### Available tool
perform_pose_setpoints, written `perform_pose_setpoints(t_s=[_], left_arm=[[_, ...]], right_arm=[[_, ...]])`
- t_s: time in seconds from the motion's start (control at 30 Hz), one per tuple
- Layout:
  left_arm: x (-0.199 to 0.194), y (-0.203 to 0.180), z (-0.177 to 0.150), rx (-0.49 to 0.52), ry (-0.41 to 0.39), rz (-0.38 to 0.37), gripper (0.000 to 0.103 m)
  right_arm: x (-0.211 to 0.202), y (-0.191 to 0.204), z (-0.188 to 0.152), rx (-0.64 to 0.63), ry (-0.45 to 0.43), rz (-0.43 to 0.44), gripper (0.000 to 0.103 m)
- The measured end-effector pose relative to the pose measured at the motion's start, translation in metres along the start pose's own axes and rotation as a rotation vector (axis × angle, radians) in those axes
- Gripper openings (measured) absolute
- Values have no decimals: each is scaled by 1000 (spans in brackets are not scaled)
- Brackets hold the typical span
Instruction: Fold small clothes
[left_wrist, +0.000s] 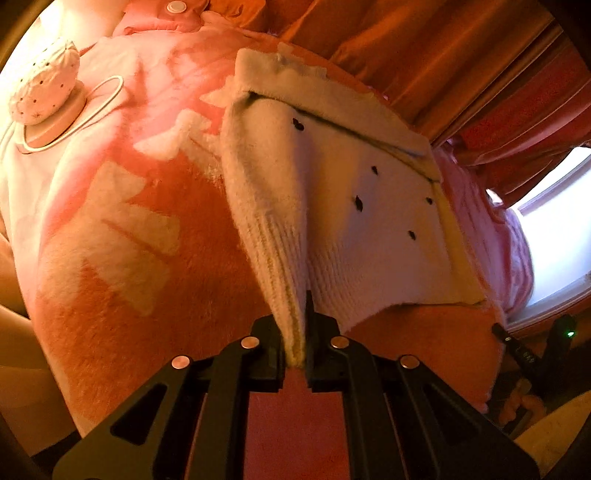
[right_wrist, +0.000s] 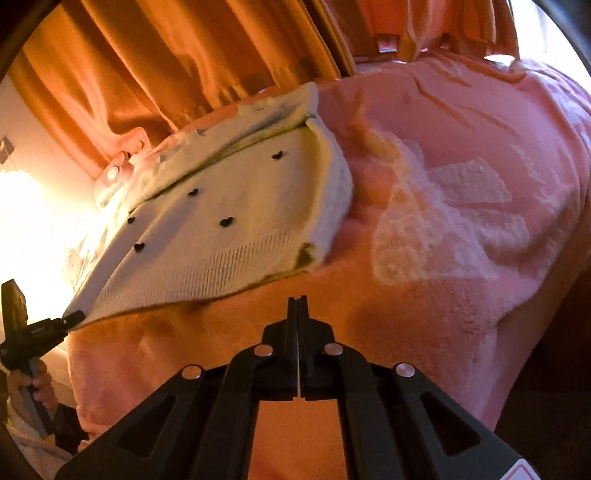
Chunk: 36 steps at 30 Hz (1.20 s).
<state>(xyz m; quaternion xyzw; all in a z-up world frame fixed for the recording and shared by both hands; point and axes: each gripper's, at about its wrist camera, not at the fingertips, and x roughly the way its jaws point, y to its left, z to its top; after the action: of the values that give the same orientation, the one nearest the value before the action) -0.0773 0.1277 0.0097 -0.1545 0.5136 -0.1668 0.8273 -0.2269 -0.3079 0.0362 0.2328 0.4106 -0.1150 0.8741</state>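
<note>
A cream knitted sweater (left_wrist: 362, 206) with small black heart marks lies on a pink and white fleece blanket (left_wrist: 147, 258). My left gripper (left_wrist: 297, 332) is shut on the ribbed hem of the sweater's left side and holds that fold up. In the right wrist view the sweater (right_wrist: 229, 229) lies to the left and ahead, with its right side folded in. My right gripper (right_wrist: 297, 306) is shut and empty, just in front of the sweater's hem, over the blanket (right_wrist: 424, 295). The left gripper (right_wrist: 68, 319) shows at the sweater's lower left corner.
A white dotted lamp (left_wrist: 44, 88) with a cord stands on the blanket at the far left. Orange curtains (left_wrist: 424, 48) hang behind the bed. A bright window (left_wrist: 561, 229) is at the right. The blanket's edge drops off at the right in the right wrist view.
</note>
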Motion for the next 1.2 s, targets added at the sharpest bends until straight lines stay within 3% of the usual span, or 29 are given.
perform_pose_setpoints(t_s=[0.03,0.1,0.17,0.2,0.27,0.33,0.37,0.47,0.53,0.6,0.63,0.67,0.7,0.77,0.83,0.93,1.03,1.2], left_arm=[[7,2,3,-7,14,2,11],[21,4,6,-24,53,7,14],[34,11,9,-55,73,27,23],[38,14,8,-77,81,40,33],[42,18,5,-118,75,42,34],[44,17,5,-124,54,36,41],[47,15,6,-123,51,37,49],[59,3,8,-97,48,37,73],[71,-5,10,-79,53,50,79],[86,-5,15,-86,67,55,75],[90,-3,16,-98,68,43,69],[94,1,18,-115,73,28,51],[96,5,20,-135,83,7,32],[94,17,22,-209,93,-70,17],[82,20,22,-239,65,-103,10],[51,11,25,-187,-5,-107,8],[20,-2,26,-129,-55,-107,6],[-6,0,19,-101,-49,-104,6]], right_arm=[[2,-1,5,10,-2,6,10],[7,2,17,8,-15,-1,14],[19,5,28,-4,-2,-22,40],[29,3,33,14,21,-35,46],[40,6,36,8,27,-57,48],[51,19,39,-59,38,-98,52],[54,24,39,-71,41,-98,57],[71,35,43,-112,64,-96,57],[82,40,45,-134,79,-115,55],[93,40,46,-114,112,-90,37],[96,39,45,-95,132,-77,18],[98,36,44,-77,140,-52,11],[94,35,44,-66,114,-26,11],[78,36,43,-59,55,27,9],[52,34,45,-46,-44,113,9],[17,24,48,-9,-141,192,8],[-4,9,41,27,-171,206,8],[-19,0,19,15,-133,174,7]])
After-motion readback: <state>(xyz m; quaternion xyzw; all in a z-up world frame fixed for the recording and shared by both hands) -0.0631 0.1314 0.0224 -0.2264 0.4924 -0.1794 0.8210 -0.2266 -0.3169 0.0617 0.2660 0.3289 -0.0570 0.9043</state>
